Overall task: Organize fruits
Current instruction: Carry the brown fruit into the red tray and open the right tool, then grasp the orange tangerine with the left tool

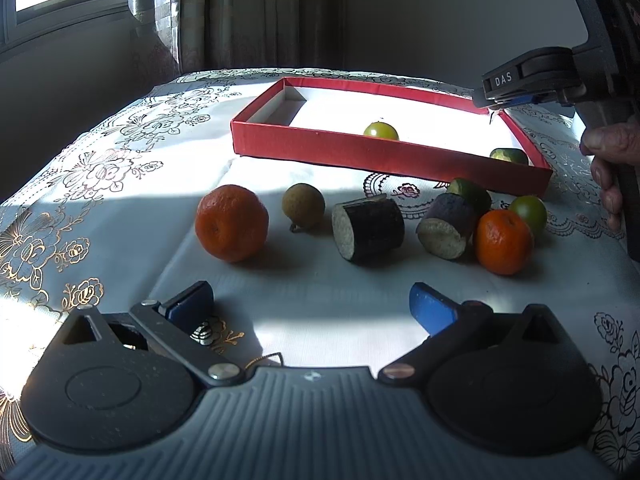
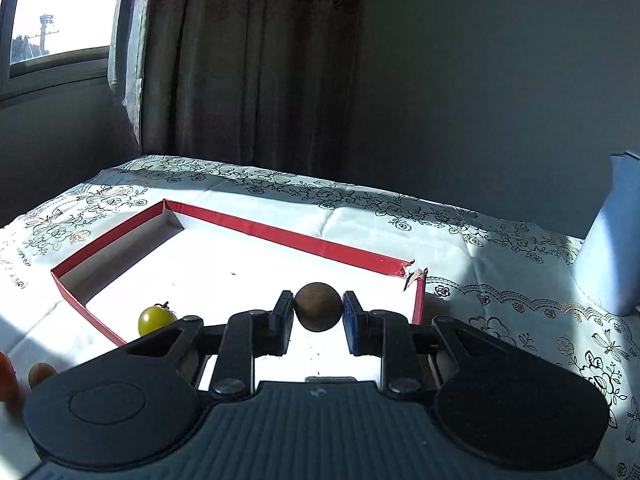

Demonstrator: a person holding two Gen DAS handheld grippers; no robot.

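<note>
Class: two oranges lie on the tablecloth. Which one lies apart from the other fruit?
The left orange: it sits by itself at the row's left end. The right orange is crowded against a green fruit and a dark cut piece.

The left wrist camera sits low over the table (image 1: 280,292), short of the red box (image 1: 360,152), facing its near wall from a little way back. The right wrist camera hangs above the red box (image 2: 280,236), close, facing its far wall. Both views share the box and its yellow-green tomato (image 1: 381,131) (image 2: 156,320).
</note>
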